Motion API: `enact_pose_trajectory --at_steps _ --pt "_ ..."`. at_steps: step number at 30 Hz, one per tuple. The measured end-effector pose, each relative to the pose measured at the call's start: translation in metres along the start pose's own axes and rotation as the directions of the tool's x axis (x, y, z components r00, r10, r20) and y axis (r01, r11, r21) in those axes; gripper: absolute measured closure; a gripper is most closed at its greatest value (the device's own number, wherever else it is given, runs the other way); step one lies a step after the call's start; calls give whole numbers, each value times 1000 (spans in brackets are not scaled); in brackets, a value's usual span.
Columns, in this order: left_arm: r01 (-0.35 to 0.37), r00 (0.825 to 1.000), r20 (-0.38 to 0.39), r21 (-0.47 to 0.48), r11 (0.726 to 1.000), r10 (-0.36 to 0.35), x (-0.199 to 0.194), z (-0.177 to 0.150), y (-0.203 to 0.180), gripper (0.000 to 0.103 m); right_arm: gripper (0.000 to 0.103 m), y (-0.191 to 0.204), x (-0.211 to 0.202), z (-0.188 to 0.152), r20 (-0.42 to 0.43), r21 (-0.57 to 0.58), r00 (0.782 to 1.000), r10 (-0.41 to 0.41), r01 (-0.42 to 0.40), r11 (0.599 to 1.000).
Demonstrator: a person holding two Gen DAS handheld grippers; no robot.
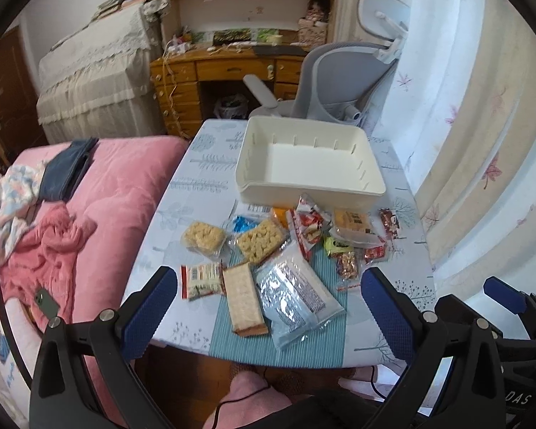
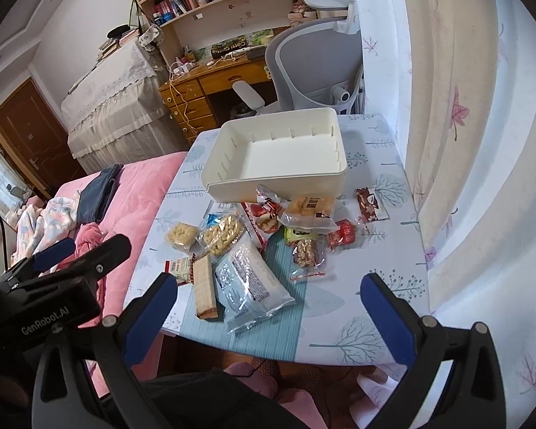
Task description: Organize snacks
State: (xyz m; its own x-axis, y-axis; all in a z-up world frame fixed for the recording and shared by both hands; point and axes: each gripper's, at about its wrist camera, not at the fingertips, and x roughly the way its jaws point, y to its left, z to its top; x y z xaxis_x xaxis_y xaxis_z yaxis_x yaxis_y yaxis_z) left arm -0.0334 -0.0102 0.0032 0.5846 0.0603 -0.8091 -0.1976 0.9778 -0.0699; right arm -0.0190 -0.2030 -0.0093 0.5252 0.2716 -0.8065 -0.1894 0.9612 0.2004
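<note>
**A:** What is lying around the snacks, and is anything sitting in the way?

**B:** The snacks (image 1: 286, 246) are lying scattered across the near half of the small table (image 1: 203, 164), partly on a teal striped mat (image 1: 325, 336). The white bin (image 1: 309, 159) is standing just behind them at the far end, its inside bare. A red packet (image 1: 309, 223) is leaning against the bin's front wall, and the clear blue-printed bag (image 1: 296, 296) is overlapping the long wafer bar (image 1: 242, 298) beside it. A grey office chair (image 1: 336, 82) is standing behind the table, a pink bed (image 1: 100, 214) is running along its left, and curtains (image 1: 482, 143) are hanging to the right.

**B:** Both grippers are hovering short of the table's near edge. The left gripper (image 1: 268, 307) is gaping wide with nothing between its jaws, and the right gripper (image 2: 269, 304) is doing the same.

**A:** What is hard to make out?

**B:** The small packets (image 2: 307, 250) in the middle are piling over one another, so I am possibly miscounting them; their labels are reading too small. The bin's front wall is hiding whatever is lying right under it.
</note>
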Motion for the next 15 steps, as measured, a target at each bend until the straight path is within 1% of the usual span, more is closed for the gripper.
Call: enact_pose_trajectory --at_steps 3,9,15 --pt "-9 1000 -25 -37 999 8 -11 -1 12 1 0 -7 3 -1 -22 2 1000 22 -22 1000" --pt "-78 993 -94 -124 989 66 -18 -12 30 1 1 -15 10 -1 -40 10 998 56 -55 998" --pt "-105 984 -163 -216 971 70 -7 -19 57 1 1 -19 25 -1 -75 53 990 120 -117 992"
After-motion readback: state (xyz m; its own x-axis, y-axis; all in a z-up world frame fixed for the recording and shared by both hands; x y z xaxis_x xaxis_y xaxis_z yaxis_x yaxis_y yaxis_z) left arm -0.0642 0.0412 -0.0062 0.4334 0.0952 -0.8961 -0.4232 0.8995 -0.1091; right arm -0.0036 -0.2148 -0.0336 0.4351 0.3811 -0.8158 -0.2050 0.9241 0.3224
